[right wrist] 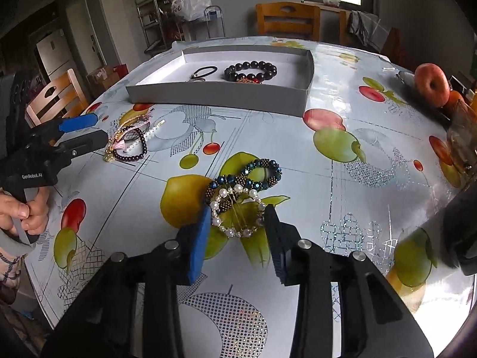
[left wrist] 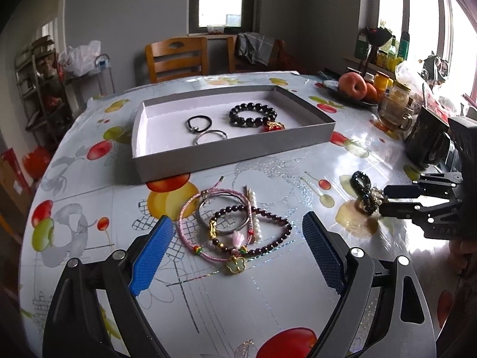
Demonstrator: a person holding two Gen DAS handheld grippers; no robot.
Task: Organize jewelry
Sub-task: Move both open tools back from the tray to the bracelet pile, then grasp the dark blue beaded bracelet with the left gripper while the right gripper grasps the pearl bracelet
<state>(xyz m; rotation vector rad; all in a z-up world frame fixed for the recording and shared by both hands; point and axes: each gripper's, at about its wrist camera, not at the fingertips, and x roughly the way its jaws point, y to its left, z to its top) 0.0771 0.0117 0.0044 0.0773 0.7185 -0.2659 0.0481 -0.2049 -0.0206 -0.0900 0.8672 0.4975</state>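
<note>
"GenRobot.AI" on left gripper (right wrist: 89, 132) body

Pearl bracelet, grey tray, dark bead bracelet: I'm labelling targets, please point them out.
pearl bracelet (right wrist: 238, 232): right wrist view, near beads.
grey tray (left wrist: 238, 155): left wrist view, front wall.
dark bead bracelet (left wrist: 253, 116): left wrist view, beads.
</note>
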